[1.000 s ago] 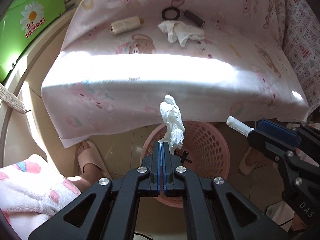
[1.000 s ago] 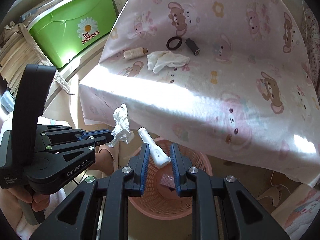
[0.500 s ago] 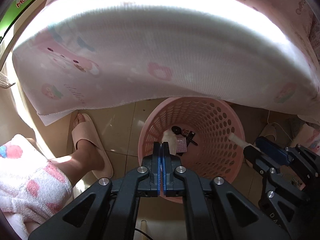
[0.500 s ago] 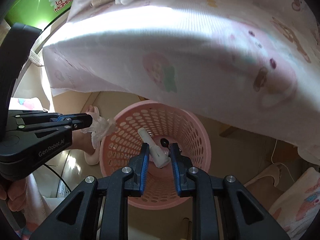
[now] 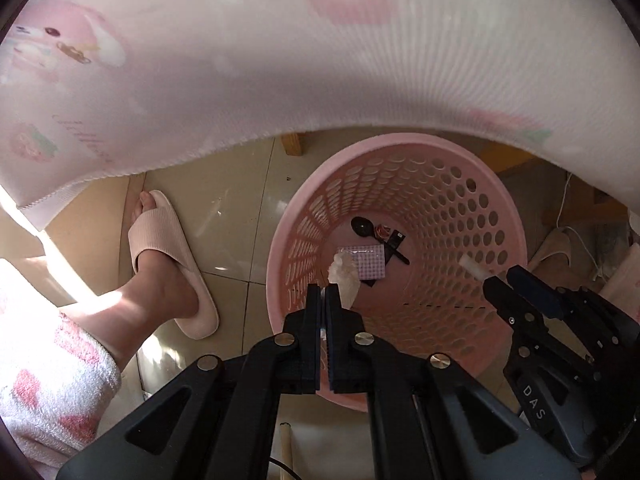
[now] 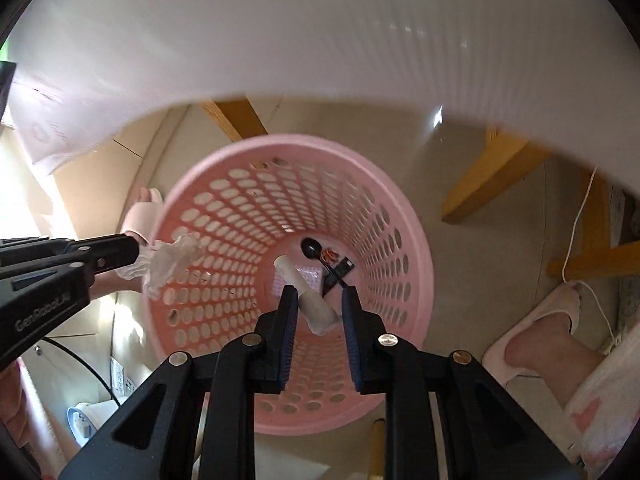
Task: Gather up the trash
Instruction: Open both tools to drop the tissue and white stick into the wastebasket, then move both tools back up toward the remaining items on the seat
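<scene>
right wrist: tube (image 6: pixel 306 294) gripped | left wrist: checked paper (image 5: pixel 366 258) (probably) in basket (image 5: pixel 400 152)

Not much lettering down here: the black body of the left gripper (image 6: pixel 138 252) carries "GenRobot.AI" in pale letters along its side, seen from the right wrist view. On the right gripper (image 5: pixel 500 280), seen from the left wrist view, the letters "DAS" run down the black frame near the edge. The pink cloth (image 5: pixel 280 60) hanging over has faint script by its cartoon prints, too blurred to read.
</scene>
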`<act>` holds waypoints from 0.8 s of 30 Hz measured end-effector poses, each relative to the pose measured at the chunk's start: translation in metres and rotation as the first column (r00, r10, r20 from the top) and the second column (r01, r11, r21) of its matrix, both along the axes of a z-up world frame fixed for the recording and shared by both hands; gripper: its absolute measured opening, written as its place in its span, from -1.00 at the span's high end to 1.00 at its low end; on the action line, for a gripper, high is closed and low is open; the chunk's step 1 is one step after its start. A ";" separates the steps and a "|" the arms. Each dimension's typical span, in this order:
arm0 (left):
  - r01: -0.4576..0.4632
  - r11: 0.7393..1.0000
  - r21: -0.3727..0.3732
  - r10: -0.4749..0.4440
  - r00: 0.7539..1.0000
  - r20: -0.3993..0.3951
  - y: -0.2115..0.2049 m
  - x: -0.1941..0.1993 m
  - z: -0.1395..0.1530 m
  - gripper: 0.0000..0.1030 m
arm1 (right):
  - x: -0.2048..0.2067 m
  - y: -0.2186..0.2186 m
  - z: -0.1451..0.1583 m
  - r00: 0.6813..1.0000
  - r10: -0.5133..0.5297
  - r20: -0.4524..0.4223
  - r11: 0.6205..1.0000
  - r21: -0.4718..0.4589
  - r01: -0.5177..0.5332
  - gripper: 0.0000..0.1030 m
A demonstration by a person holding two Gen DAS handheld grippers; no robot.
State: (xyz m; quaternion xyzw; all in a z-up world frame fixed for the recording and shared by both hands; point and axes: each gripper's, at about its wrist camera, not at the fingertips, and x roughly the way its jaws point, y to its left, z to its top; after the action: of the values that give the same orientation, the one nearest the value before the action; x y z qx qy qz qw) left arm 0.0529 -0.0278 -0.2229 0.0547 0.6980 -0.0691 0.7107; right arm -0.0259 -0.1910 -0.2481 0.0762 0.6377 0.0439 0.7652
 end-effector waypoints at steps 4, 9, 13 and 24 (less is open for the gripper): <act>0.004 1.000 0.002 -0.004 1.000 -0.021 -0.006 -0.003 -0.006 0.94 | -0.001 -0.003 -0.014 0.999 -0.031 -0.037 1.000 0.001 0.031 0.54; 0.023 0.999 0.027 -0.022 0.999 -0.039 -0.011 -0.007 -0.014 0.82 | -0.003 -0.005 -0.021 0.998 -0.040 -0.042 0.999 0.000 0.040 0.54; 0.024 1.000 0.020 -0.023 0.999 -0.034 -0.011 -0.008 -0.013 0.48 | -0.003 -0.007 -0.026 0.997 -0.044 -0.058 0.999 -0.010 0.044 0.50; 0.015 0.999 0.040 -0.016 1.000 0.026 -0.008 -0.008 0.003 -0.15 | -0.004 -0.011 -0.019 0.997 -0.072 -0.037 0.997 -0.014 0.071 0.01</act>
State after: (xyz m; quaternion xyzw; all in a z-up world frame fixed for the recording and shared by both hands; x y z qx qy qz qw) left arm 0.0447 -0.0361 -0.2202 0.0753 0.6893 -0.0599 0.7181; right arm -0.0299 -0.2024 -0.2672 0.0949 0.6493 0.0108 0.7545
